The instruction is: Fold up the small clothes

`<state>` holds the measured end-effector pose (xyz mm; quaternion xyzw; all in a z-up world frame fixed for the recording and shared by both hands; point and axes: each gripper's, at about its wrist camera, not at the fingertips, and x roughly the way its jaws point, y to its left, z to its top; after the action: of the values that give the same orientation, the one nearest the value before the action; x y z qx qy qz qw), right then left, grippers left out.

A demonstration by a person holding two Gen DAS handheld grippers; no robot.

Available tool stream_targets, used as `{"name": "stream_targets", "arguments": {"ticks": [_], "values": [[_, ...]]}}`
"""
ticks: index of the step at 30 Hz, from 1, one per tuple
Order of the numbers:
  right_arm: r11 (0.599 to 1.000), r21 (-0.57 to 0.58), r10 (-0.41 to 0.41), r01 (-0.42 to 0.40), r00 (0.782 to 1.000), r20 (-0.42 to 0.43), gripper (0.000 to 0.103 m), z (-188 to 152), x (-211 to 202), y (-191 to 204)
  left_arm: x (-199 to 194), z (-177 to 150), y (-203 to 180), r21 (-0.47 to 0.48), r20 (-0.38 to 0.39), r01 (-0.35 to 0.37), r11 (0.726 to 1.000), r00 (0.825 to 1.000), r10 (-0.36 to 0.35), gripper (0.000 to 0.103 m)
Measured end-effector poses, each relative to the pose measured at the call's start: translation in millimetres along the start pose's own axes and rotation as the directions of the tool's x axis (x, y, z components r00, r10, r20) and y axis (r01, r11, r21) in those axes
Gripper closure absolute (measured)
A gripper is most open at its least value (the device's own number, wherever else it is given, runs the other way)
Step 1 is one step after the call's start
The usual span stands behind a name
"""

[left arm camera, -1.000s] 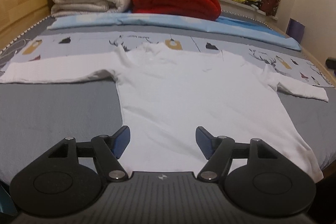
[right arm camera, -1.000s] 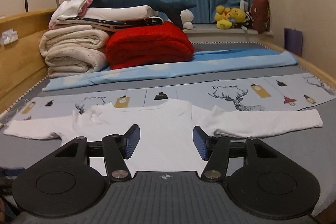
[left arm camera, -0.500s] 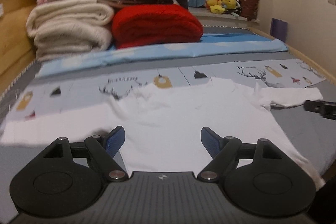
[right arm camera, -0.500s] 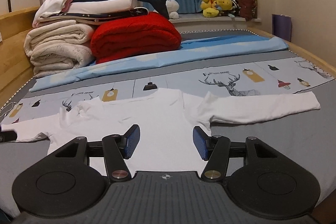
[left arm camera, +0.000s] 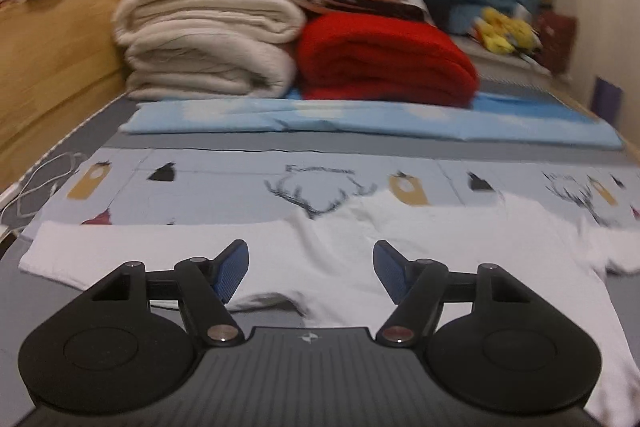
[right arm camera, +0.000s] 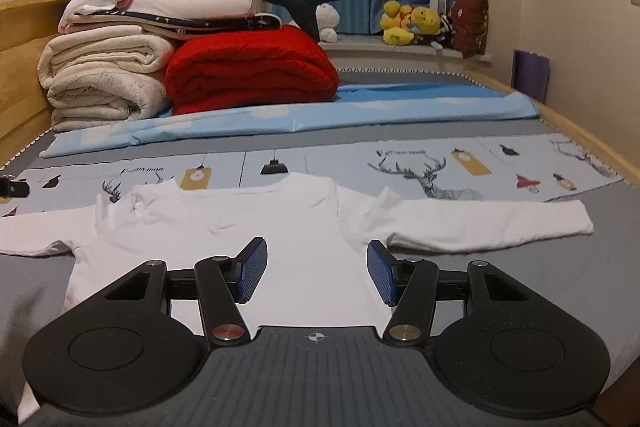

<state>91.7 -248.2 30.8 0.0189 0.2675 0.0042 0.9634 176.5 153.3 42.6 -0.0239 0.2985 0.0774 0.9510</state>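
Both grippers, left gripper (left arm camera: 308,273) and right gripper (right arm camera: 314,267), hang spread and empty over our white shirt (right arm camera: 304,227), spread flat before the red blanket (right arm camera: 252,67), apparently ready for sleeve folding.

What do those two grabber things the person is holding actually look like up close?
Both look alike. The left tongs and right tongs each have two blue textured pads on black jointed linkage bars with round metal pivot pins. Behind these sit two flat black rounded plates with circular recesses and a grey ribbed body bearing a small crosshair mark. No cables or sleeves are visible.
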Motion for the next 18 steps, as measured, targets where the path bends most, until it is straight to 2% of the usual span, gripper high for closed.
{"name": "stream_targets", "arguments": {"ticks": [4, 6, 8, 12, 18], "values": [[1.0, -0.016, 0.009, -0.009, 1.0, -0.004, 0.046, 8.3, 5.8, 4.2, 17.6, 1.2, 22.9, -0.03, -0.024, -0.054, 0.998, 0.998, 0.053, 0.043], [0.999, -0.042, 0.02, -0.021, 1.0, -0.016, 0.046, 15.6, 10.0, 9.2, 24.3, 2.1, 35.9, -0.057, -0.032, -0.061, 0.996, 0.998, 0.059, 0.044], [0.997, -0.068, 0.034, -0.037, 0.999, -0.04, 0.046, 25.5, 17.7, 17.3, 25.7, 0.7, 47.0, -0.063, -0.039, -0.076, 0.995, 0.996, 0.074, 0.052], [0.995, -0.08, 0.061, -0.064, 0.997, -0.041, 0.046, 53.3, 36.3, 40.6, 25.4, 1.8, 60.6, -0.089, -0.038, -0.097, 0.991, 0.995, 0.094, 0.053], [0.984, -0.088, 0.161, -0.155, 0.985, 0.056, 0.046, 89.9, 54.9, 81.6, 29.7, 0.8, 68.5, -0.109, -0.053, -0.112, 0.988, 0.993, 0.106, 0.053]]}}
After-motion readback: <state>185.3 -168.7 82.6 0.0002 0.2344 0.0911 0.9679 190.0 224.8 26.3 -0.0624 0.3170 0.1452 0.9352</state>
